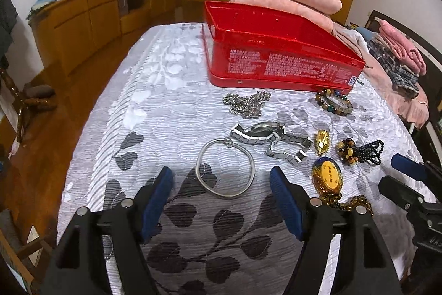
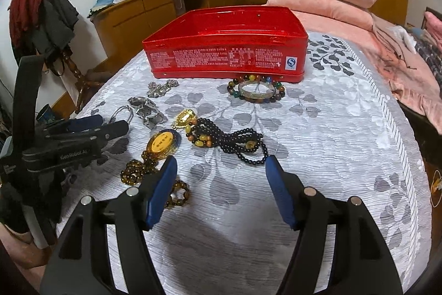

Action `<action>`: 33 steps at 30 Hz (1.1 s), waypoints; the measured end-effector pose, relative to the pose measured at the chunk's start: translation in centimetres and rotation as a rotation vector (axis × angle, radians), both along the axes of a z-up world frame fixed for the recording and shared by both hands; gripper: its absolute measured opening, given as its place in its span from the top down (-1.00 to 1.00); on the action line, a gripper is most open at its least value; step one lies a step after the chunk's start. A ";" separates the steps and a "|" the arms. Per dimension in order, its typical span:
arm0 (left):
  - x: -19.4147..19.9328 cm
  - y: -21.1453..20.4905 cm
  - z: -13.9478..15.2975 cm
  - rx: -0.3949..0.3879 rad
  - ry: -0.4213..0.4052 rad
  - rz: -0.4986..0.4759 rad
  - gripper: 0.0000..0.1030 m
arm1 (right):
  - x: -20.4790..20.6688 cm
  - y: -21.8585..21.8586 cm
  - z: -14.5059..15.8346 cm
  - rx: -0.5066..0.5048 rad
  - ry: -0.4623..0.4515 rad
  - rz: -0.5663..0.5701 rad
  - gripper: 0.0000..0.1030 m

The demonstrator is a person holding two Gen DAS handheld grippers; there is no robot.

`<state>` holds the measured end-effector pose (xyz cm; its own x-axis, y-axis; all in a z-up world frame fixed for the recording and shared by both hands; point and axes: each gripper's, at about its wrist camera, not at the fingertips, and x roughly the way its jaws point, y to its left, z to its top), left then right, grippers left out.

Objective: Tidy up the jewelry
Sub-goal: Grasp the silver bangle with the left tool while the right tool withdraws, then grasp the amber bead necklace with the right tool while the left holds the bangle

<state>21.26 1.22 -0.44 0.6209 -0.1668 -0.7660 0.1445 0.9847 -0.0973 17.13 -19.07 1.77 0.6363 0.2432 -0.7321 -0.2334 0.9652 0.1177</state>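
Both grippers, left gripper (image 1: pixel 221 181) and right gripper (image 2: pixel 221 170), gape wide, empty; ahead, thin bangle (image 1: pixel 225 169) could slip on soft bedspread (image 1: pixel 154 107); beads (image 2: pixel 237 141) may snag.

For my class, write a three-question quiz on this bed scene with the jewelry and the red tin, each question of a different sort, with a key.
1. True or false: the silver bangle already lies inside the red tin.
2. Multiple choice: what lies closest in front of the left tongs? A) silver bangle B) black bead necklace C) multicolored bead bracelet
3. Fill in: both the left tongs and the right tongs are ____ and hold nothing.

Key: 1 false, it lies on the bedspread; 2 A; 3 open.
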 end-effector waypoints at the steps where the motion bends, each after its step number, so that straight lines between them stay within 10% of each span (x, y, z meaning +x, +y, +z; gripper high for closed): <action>1: 0.1 -0.1 0.0 0.005 0.003 -0.001 -0.39 | 0.0 0.0 0.0 0.003 0.000 0.002 -0.26; 6: 0.2 0.0 0.0 0.013 -0.001 0.015 0.12 | 0.2 0.0 -0.3 0.004 0.005 0.005 -0.26; 33: -4.0 2.4 1.3 -0.035 -0.043 0.045 0.13 | -0.5 5.6 -1.9 -0.084 0.064 0.168 -0.48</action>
